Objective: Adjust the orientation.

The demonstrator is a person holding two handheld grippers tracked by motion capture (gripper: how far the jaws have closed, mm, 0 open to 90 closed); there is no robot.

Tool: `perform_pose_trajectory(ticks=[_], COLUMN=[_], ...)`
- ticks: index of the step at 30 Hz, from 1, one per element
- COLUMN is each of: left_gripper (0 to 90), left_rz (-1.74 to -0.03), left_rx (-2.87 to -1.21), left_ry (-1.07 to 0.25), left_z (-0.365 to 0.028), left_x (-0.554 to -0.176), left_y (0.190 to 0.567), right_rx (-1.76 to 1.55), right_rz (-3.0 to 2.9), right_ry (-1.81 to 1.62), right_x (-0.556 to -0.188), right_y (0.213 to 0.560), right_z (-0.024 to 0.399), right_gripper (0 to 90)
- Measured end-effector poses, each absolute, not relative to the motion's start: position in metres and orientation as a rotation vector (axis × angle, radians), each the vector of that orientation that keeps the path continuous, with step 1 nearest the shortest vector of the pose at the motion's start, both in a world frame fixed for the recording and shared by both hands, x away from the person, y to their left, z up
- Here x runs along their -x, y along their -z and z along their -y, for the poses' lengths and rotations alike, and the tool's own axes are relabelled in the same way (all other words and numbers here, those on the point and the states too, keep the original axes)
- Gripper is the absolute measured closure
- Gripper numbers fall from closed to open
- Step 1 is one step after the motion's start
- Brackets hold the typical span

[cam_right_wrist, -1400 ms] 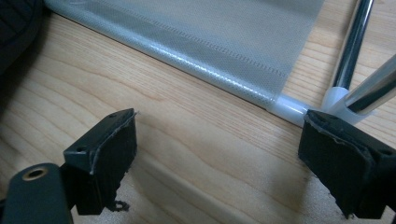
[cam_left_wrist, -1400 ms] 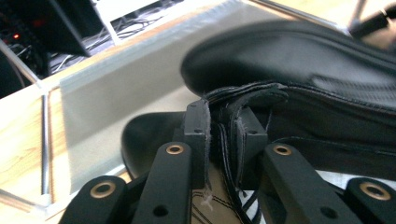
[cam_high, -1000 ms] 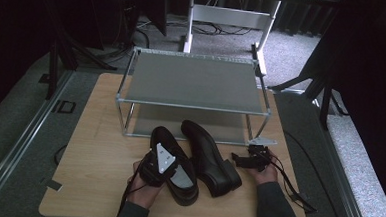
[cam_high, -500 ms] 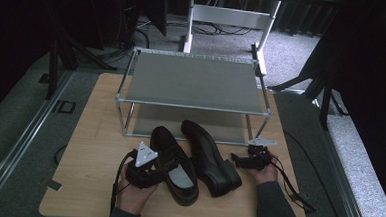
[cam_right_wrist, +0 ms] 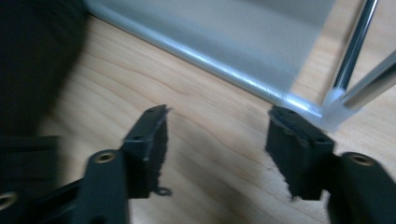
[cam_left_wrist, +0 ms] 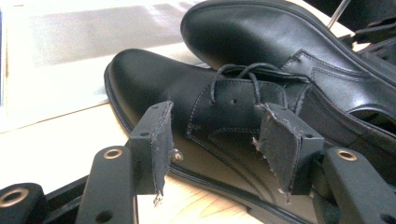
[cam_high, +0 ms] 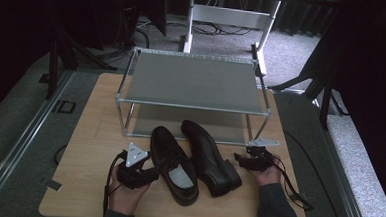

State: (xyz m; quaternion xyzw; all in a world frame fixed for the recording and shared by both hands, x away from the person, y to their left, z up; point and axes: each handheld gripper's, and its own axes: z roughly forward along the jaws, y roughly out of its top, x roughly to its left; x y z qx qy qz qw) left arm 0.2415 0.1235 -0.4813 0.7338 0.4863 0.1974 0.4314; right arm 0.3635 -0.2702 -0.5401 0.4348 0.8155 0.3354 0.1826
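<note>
We have two black shoes on the counter (cam_high: pixel 89 133), just in front of the shelf rack (cam_high: pixel 195 83). The left shoe (cam_high: pixel 174 163) and the right shoe (cam_high: pixel 209 157) lie side by side, toes toward the rack, so they look ready to go on its low shelf. Our left tongs (cam_left_wrist: pixel 219 140) sit loose beside the left shoe, and their jaws have just opened, gripping nothing. Our right tongs (cam_right_wrist: pixel 217 149) have just closed partway over bare wood, holding nothing, near the right shoe's heel.
</note>
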Motion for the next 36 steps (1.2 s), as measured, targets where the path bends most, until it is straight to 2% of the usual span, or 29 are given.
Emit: perform_pose_trajectory(ticks=[3,6,7,10,14,15,24,36], left_gripper=[44.3,44.3,44.0,44.0,44.0,43.9,43.9,43.5], left_rz=[-1.221,-1.224,-1.226,-1.233,-1.236,-1.237,-1.254,-1.26], left_rx=[-1.83,-1.832,-1.837,-1.837,-1.854,-1.856,-1.868,-1.867], left_ry=[-0.49,-0.488,-0.491,-0.489,-0.51,-0.508,-0.492,-0.485], left_z=[-0.124,-0.125,-0.125,-0.126,-0.124,-0.124,-0.123,-0.123], left_x=[-0.243,-0.244,-0.243,-0.243,-0.243,-0.243,-0.246,-0.246], left_y=[0.483,0.485,0.486,0.487,0.49,0.491,0.496,0.499], right_rx=[-1.201,-1.191,-1.113,-1.075,-1.038,-1.01,-0.879,-0.811], right_rz=[-2.301,-2.304,-2.323,-2.324,-2.349,-2.359,-2.407,-2.494], right_ry=[-1.005,-1.024,-1.036,-1.051,-1.132,-1.152,-1.174,-1.161], right_x=[-0.355,-0.352,-0.338,-0.33,-0.319,-0.314,-0.295,-0.296], right_y=[0.527,0.524,0.509,0.501,0.485,0.479,0.465,0.478], right_z=[0.269,0.269,0.264,0.261,0.26,0.259,0.239,0.21], right_gripper=[46.6,48.2,53.4,58.8,79.8,88.9,89.8,89.8])
